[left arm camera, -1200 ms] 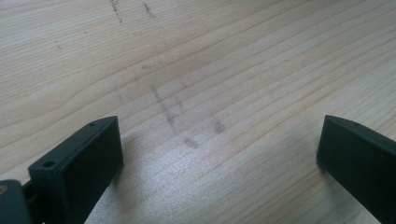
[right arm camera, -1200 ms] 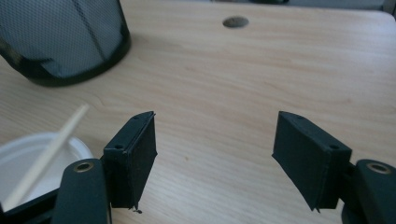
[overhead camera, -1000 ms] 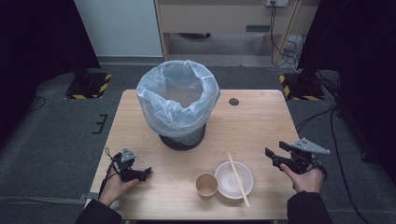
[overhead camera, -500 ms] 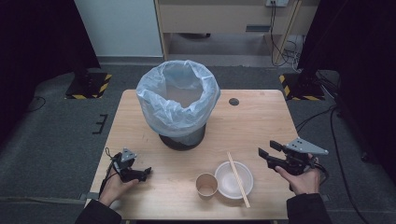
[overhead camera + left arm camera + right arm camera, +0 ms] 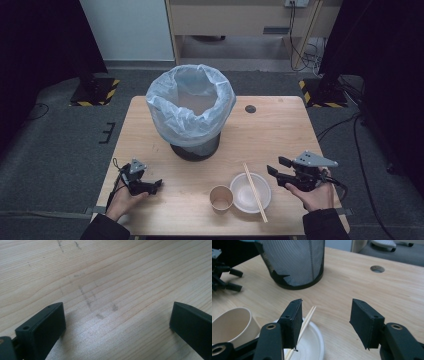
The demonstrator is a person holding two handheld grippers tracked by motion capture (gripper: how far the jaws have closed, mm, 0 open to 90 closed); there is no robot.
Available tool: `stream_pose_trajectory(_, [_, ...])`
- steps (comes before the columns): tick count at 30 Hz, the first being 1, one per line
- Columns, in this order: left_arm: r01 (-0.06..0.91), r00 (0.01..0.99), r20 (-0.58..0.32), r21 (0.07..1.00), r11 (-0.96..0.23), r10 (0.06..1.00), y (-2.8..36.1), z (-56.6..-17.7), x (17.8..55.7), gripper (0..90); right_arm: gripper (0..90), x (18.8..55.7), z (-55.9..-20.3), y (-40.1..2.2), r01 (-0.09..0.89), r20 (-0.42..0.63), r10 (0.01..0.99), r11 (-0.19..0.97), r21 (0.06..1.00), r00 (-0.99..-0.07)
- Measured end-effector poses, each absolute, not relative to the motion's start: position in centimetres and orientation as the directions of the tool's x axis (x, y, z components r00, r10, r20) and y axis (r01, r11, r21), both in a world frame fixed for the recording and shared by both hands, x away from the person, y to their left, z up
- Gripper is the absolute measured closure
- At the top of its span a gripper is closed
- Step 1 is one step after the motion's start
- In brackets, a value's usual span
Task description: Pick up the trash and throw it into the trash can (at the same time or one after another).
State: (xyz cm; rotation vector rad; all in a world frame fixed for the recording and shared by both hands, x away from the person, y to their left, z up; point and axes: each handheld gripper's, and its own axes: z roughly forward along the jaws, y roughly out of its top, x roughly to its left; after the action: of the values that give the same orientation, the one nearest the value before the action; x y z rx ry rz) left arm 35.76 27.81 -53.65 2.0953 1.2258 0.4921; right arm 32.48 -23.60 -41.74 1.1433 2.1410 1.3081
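Apparently the right gripper [image 5: 275, 166], jaws spread, is hovering beside the pale wooden chopsticks [image 5: 255, 191] lying across the white bowl [image 5: 250, 192] at lower centre; it should straddle both sticks before closing. Lower left, the left gripper [image 5: 155, 184] is resting spread on the wooden table [image 5: 280, 130].

The right hand-held gripper [image 5: 278, 166] has slid leftward across the bench, its spread jaws now just beside the white bowl [image 5: 250, 192] and chopsticks [image 5: 255, 191].
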Motion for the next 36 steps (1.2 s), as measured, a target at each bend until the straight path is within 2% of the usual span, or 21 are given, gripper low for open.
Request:
stream_pose_trajectory(7, [0.625, 0.492, -0.004, 0.698, -0.350, 0.870, 27.8, -53.7, 35.8, 0.0, 45.8, 32.3, -43.2, -21.5, 0.473, 0.113, 0.761, 0.272, 0.838, -0.638])
stream_pose_trajectory(20, [0.625, 0.492, -0.004, 0.698, -0.350, 0.870, 27.8, -53.7, 35.8, 0.0, 47.2, 32.3, -45.8, -19.1, 0.542, 0.136, 0.747, 0.332, 0.772, -0.651])
stream_pose_trajectory(23, [0.625, 0.492, -0.004, 0.698, -0.350, 0.870, 27.8, -53.6, 35.8, 0.0, 48.1, 32.4, -46.8, -19.0, 0.575, 0.190, 0.750, 0.293, 0.764, -0.634])
stream_pose_trajectory(36, [0.625, 0.492, -0.004, 0.697, -0.350, 0.870, 27.8, -53.6, 35.8, 0.0, 52.7, 32.6, -48.3, -18.1, 0.603, 0.147, 0.756, 0.371, 0.707, -0.638])
